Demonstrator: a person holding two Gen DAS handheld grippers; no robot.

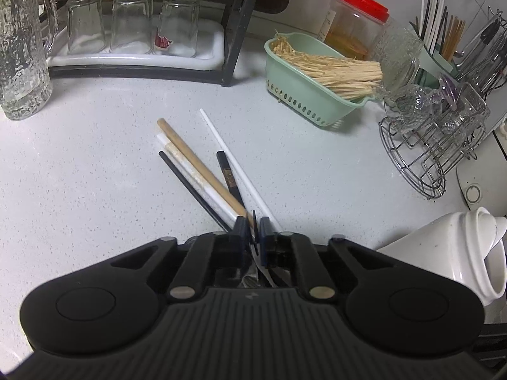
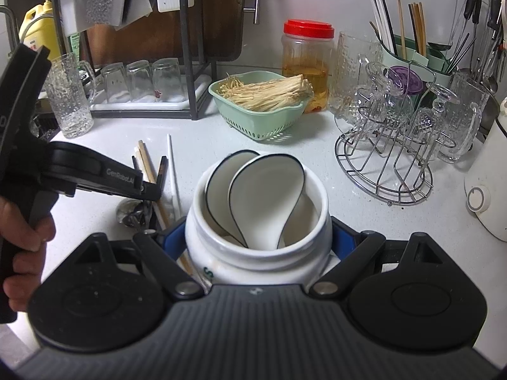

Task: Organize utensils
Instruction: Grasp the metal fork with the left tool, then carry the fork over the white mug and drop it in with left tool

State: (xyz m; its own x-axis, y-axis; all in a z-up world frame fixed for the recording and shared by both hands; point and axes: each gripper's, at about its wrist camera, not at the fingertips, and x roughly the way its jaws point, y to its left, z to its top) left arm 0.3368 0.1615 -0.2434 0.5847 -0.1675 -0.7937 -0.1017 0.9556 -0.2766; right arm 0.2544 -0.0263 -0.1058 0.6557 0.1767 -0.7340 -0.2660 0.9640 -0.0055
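Utensils lay mixed in a pile on the counter (image 1: 95, 158), so they needed sorting. The left gripper (image 1: 253, 226) was down on the near end of the pile, nearly shut, pinching a thin metal handle (image 1: 257, 264). The right gripper (image 2: 258, 237) hugged the white jar (image 2: 258, 253) with the two white spoons (image 2: 263, 196), likely to steady it. Farther back lay the chopsticks (image 1: 202, 171); more stood in the green holder (image 2: 408, 53)

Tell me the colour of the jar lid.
Red lid; clearest in the right wrist view.
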